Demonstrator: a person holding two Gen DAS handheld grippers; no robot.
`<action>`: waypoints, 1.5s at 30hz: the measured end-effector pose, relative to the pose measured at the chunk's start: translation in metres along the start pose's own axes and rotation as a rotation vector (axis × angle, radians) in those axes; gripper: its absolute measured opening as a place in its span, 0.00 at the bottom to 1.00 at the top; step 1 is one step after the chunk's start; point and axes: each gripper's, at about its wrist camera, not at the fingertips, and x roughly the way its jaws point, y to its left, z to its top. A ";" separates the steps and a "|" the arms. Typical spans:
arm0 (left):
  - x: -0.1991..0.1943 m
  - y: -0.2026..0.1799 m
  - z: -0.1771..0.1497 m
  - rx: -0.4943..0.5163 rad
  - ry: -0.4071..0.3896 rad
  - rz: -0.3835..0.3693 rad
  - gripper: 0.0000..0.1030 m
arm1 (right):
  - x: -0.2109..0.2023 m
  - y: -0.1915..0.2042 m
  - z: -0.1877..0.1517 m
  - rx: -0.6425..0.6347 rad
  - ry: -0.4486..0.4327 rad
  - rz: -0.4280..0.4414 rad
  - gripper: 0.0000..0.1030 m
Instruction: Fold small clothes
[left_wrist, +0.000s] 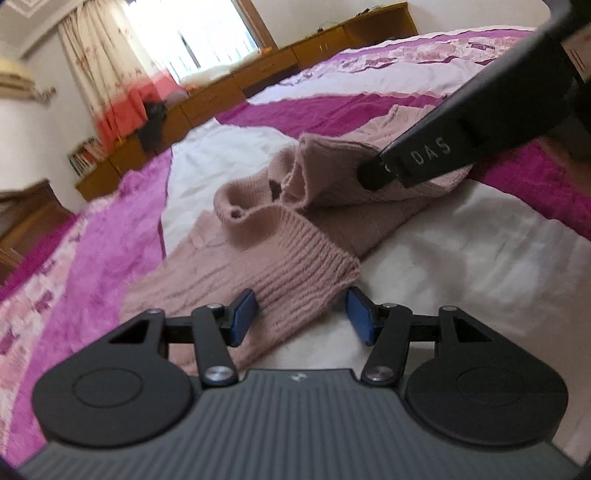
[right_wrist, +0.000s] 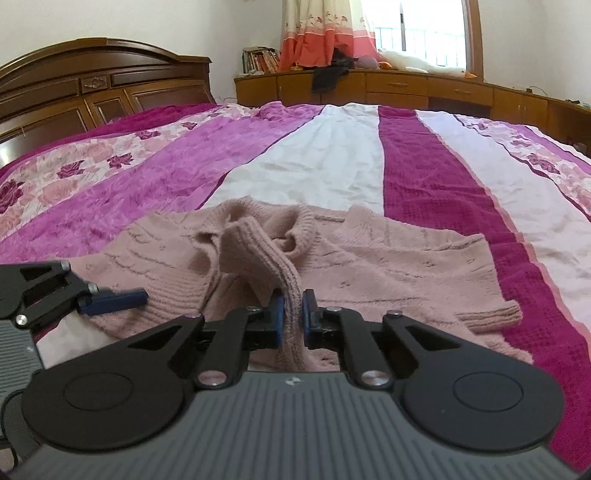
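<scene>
Lay spread under everything: a striped bedspread (right_wrist: 340, 166) in magenta, white and floral pink. Stood at far left, a carved dark headboard (right_wrist: 92, 85). Ran along the far wall, low wooden cabinets (right_wrist: 406, 88), bearing books (right_wrist: 260, 59), a dark garment (right_wrist: 327, 79) and a white plush toy (right_wrist: 417, 62) (apparently a goose). Hung above, a cream-and-coral curtain (right_wrist: 317, 29).

The dusty-pink knitted sweater (right_wrist: 369, 266) lay spread on the bed, crumpled around its neck, one ribbed cuff (right_wrist: 291, 295) lifted and pinched upright in my right claw (right_wrist: 292, 317).
</scene>
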 end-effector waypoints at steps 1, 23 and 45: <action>0.000 0.000 0.000 0.002 -0.008 0.007 0.54 | 0.000 -0.002 0.001 0.001 -0.001 -0.003 0.09; 0.052 0.150 0.048 -0.144 -0.011 0.258 0.11 | 0.049 -0.077 0.070 -0.176 -0.079 -0.295 0.08; 0.145 0.188 0.007 -0.328 0.244 0.224 0.18 | 0.129 -0.144 0.055 -0.018 0.133 -0.340 0.34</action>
